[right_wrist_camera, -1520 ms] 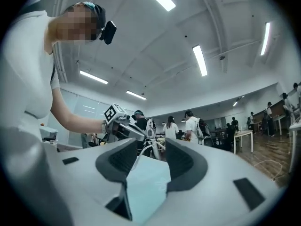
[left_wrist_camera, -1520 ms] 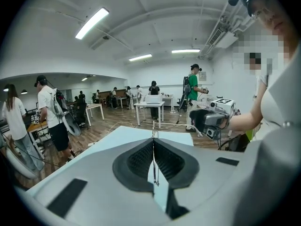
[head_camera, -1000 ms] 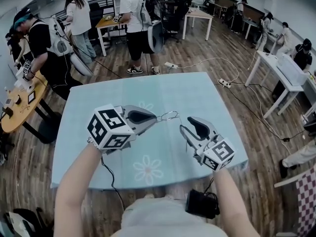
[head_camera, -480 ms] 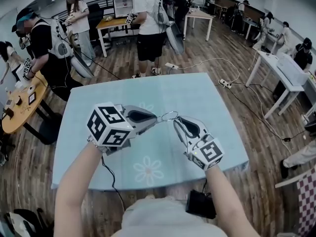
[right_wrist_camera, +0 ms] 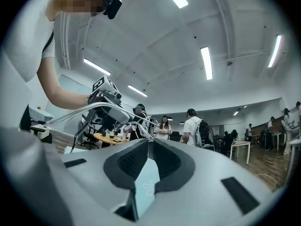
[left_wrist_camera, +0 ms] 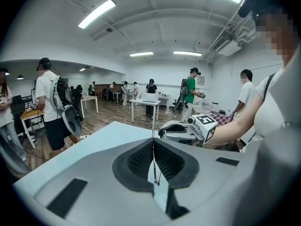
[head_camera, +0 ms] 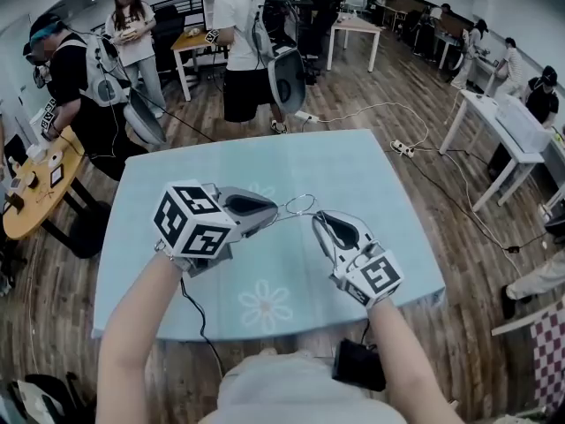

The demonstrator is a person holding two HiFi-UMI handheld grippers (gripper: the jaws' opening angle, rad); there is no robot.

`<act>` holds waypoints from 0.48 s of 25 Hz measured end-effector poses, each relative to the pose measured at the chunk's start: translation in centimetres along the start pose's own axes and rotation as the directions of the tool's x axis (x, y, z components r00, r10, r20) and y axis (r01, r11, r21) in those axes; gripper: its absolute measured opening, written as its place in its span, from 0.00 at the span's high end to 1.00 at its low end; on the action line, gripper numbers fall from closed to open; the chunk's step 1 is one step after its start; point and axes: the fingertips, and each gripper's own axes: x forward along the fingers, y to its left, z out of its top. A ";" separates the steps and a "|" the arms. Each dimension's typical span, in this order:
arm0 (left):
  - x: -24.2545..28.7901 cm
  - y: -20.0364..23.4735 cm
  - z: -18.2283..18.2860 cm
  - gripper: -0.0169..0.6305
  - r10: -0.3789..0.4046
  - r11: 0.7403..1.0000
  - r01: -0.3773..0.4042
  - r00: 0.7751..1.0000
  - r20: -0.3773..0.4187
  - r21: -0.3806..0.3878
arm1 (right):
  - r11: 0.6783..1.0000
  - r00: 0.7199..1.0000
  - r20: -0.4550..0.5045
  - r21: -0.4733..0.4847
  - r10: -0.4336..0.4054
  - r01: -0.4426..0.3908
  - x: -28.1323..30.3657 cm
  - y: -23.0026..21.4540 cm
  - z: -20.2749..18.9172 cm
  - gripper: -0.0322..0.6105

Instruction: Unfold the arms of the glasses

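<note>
Holding the glasses (head_camera: 300, 205) in the air just above the light-blue table (head_camera: 371, 175), left gripper (head_camera: 277, 212) is clamped tight on the thin wire frame. Close opposite, right gripper (head_camera: 316, 218) has its jaws closing, down to a narrow slit, with one arm of the glasses running in at their tips.

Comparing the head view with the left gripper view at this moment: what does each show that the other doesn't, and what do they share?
Only the head view: the round rim of the glasses hanging between the two grippers above the table, and the marker cube of the left gripper. Only the left gripper view: its pads shut tight on a thin wire of the frame, and the ceiling lights. Both: the right gripper, jaws closing with a glasses arm between them, and the pale blue table.
</note>
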 end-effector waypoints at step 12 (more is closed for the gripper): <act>-0.1 1.4 -0.3 0.96 0.030 0.998 -0.030 1.000 -0.010 -0.062 | 1.000 1.000 0.009 0.012 0.028 -0.028 -0.9 1.2 0.5 0.89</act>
